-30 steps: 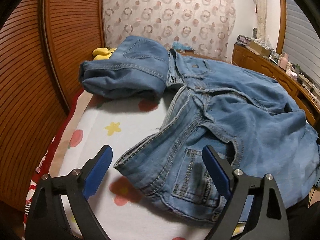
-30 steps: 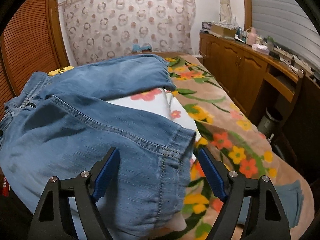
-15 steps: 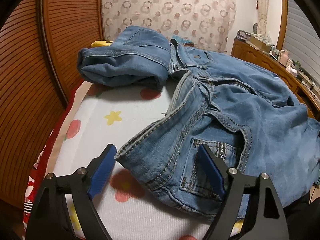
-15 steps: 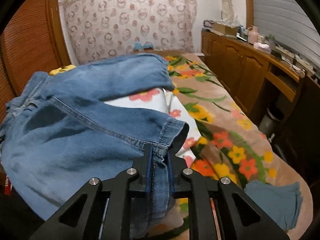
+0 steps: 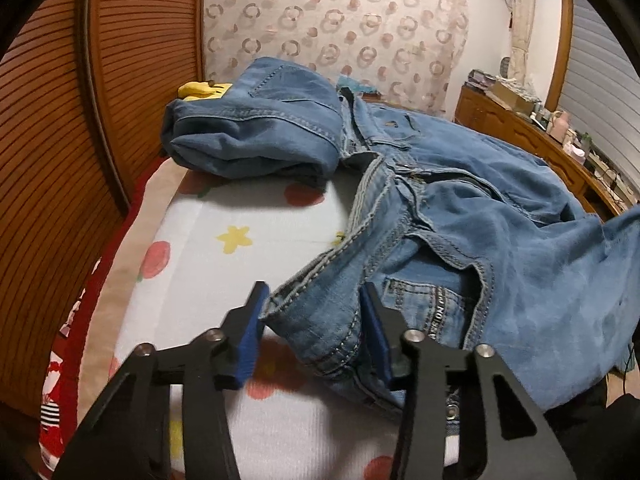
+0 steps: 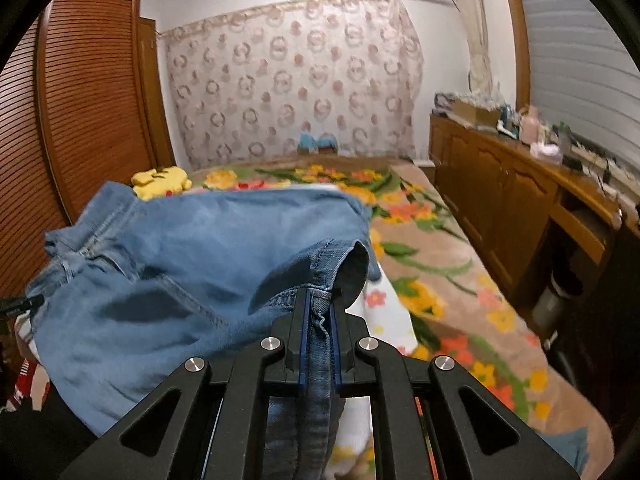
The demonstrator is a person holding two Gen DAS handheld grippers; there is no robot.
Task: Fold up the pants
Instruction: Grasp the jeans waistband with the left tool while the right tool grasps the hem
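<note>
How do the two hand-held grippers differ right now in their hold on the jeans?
The right hand-held gripper is shut on the jeans' hem; the left hand-held gripper is closing around the waistband, pads apart. The right has denim raised; the left's lies on the bed. Both have blue pads.

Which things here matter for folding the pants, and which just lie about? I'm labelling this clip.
For the job:
- jeans
- left tool, closing around the waistband
- right tool, clamped on a leg hem

Lying about:
- yellow plush toy
- clutter on the sideboard

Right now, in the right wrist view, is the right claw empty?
No, the right claw is shut on the hem of the jeans, with denim pinched between its blue pads.
</note>
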